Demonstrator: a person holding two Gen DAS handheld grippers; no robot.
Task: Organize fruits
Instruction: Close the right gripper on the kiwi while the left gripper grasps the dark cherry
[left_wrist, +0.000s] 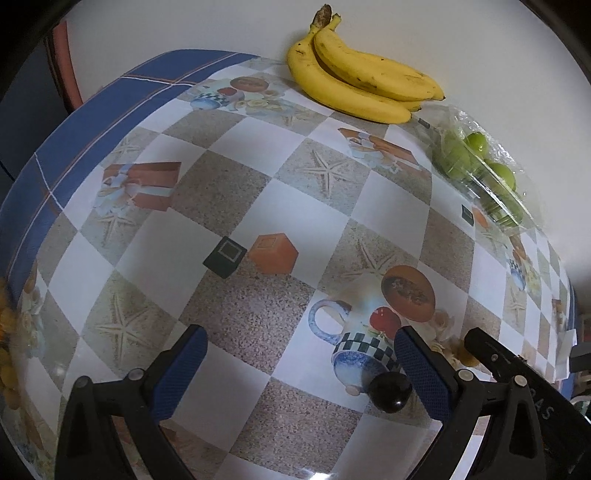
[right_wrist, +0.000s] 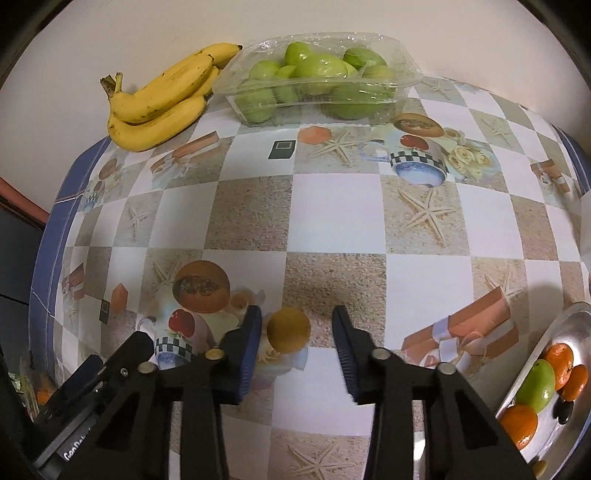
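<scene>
Open tablecloth (right_wrist: 332, 206) mid-table, bananas (right_wrist: 162, 103) and fruit tub (right_wrist: 317, 77) lining wall

Bananas (right_wrist: 162, 99) left of fruit container (right_wrist: 317, 81).

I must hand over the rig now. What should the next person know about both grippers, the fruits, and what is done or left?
Left gripper: open, holding nothing; a small dark round fruit lies by its right finger.
Right gripper: open around a small brown round fruit on the table, not yet closed.
At the wall: bananas and a clear tub of green fruits.
Done: the metal tray, to the right, holds tangerines, one green fruit and a dark one.
Left: probably grasp the brown fruit and take it to the tray, then the dark one. Whether the wall items move is unclear.
</scene>
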